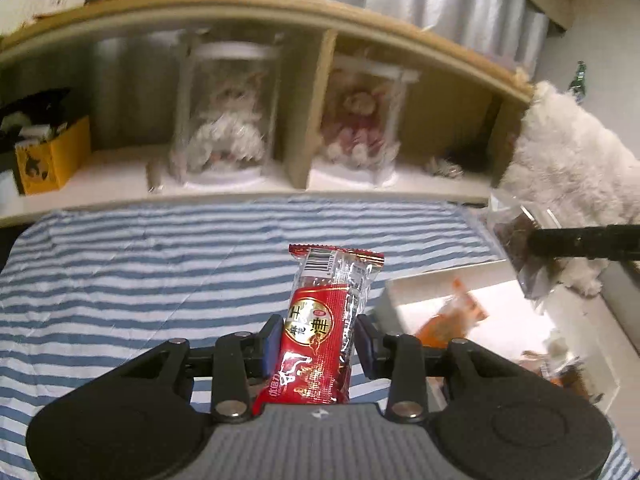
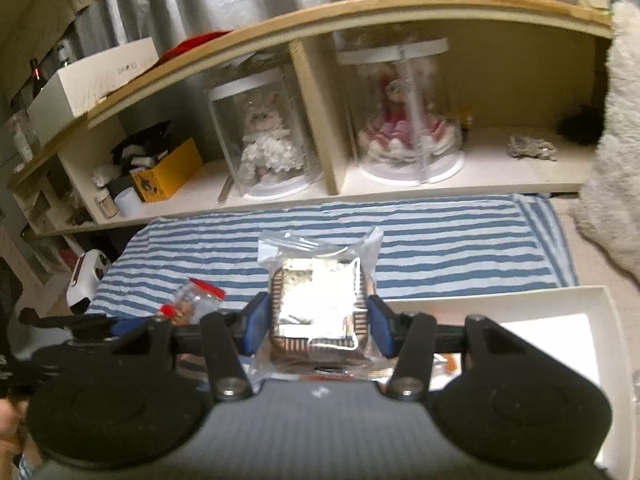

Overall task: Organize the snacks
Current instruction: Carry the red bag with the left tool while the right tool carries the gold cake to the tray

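We count two tongs, each gripping one snack above the striped cloth [image 1: 140, 264]. Left of the white tray [image 1: 400, 292], our left tongs [image 1: 318, 346] clamp a red bar [image 1: 320, 328], which stands upright above the cloth. Our right tongs [image 2: 318, 324] pinch a clear bag [image 2: 320, 292] holding a dark snack, at the tray's left edge. In the tray, one orange pack [image 1: 452, 320] lies. Beyond the cloth, the shelf [image 2: 400, 4] carries two doll cases [image 2: 260, 136], side by side.
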`<control>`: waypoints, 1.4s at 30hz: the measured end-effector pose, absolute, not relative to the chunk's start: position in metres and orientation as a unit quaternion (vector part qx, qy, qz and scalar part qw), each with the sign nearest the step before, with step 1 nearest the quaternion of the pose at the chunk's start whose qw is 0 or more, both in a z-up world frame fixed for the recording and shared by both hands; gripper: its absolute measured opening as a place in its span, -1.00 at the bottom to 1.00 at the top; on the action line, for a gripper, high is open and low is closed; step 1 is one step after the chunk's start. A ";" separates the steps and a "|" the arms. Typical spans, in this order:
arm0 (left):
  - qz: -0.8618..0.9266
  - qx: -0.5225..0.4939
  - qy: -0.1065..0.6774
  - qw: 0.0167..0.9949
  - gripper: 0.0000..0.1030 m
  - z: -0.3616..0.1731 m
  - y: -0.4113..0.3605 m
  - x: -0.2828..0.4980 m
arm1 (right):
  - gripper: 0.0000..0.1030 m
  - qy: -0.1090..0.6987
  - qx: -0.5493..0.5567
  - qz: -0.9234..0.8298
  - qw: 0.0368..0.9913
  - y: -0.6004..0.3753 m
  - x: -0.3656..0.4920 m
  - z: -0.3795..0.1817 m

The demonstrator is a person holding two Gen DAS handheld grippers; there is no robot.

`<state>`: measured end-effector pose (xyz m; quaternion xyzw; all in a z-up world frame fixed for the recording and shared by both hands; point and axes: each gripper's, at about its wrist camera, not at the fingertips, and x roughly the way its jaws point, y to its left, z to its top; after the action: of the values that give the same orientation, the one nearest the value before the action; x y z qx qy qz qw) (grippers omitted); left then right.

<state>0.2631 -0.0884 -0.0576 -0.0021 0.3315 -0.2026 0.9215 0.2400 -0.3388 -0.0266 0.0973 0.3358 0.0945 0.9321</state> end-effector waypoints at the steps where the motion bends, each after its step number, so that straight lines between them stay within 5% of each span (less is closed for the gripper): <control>1: -0.206 0.001 0.328 0.922 -0.22 -0.053 -0.093 0.259 | 0.12 0.333 0.098 0.093 0.933 -0.343 0.236 -0.025; 21: -0.294 0.055 0.274 0.914 -0.22 -0.016 -0.230 0.238 | 0.13 0.304 0.109 0.044 0.945 -0.448 0.167 -0.015; 42: -0.374 0.135 0.321 0.859 -0.21 -0.111 -0.389 0.288 | 0.13 0.327 0.130 0.004 0.936 -0.556 0.156 -0.096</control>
<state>0.2884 -0.3890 -0.1108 0.1354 0.3213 -0.3744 0.8592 0.1558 -0.5565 -0.0955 0.1305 0.3271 0.0036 0.9359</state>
